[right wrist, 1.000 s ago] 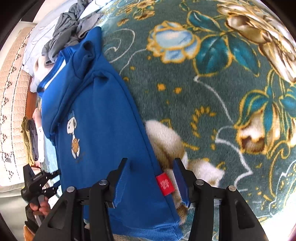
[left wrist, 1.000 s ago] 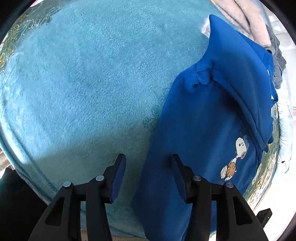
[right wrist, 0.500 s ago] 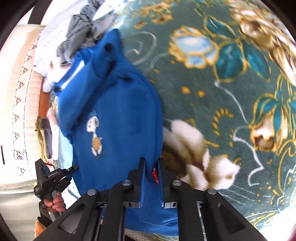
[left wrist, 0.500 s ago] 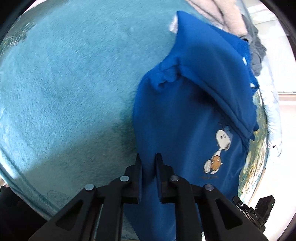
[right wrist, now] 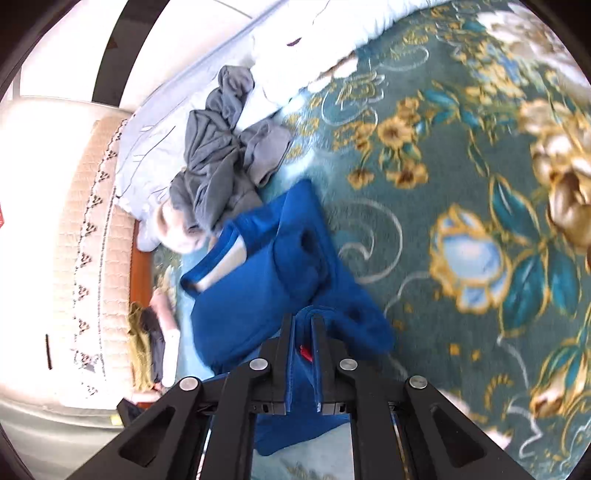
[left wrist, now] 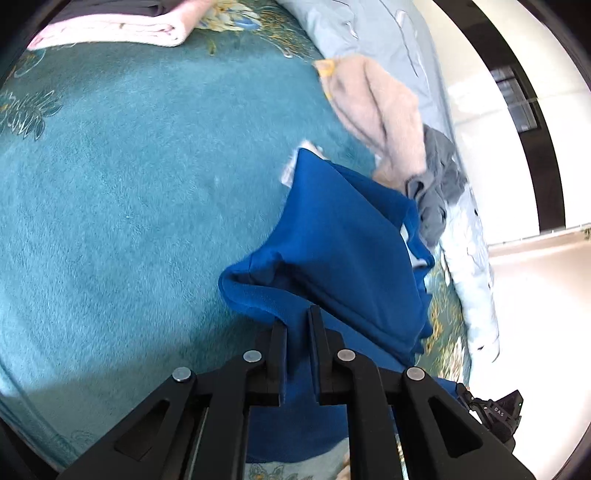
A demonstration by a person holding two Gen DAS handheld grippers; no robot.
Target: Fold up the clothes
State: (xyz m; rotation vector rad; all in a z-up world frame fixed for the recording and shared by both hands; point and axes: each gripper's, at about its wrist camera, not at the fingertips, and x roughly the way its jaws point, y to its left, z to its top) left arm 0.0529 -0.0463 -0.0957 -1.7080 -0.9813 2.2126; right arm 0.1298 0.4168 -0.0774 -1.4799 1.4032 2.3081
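Where teal floral blanket spreads (plush), blue sweatshirt lifted; pale wall beyond

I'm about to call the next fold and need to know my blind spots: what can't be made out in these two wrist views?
- Blue sweatshirt bottom hem: left wrist view, hidden behind the left gripper.
- Its cartoon print: hidden in both views by folded-over cloth.
- Red tag: right wrist view, mostly pinched inside the right gripper; text unreadable.
- Grey garment type: crumpled, blurred.

- A teal floral blanket covered the bed.
- A blue sweatshirt lay partly on it.
- Far right lay a beige fleece garment and grey clothes.
- A folded pink towel sat far left.
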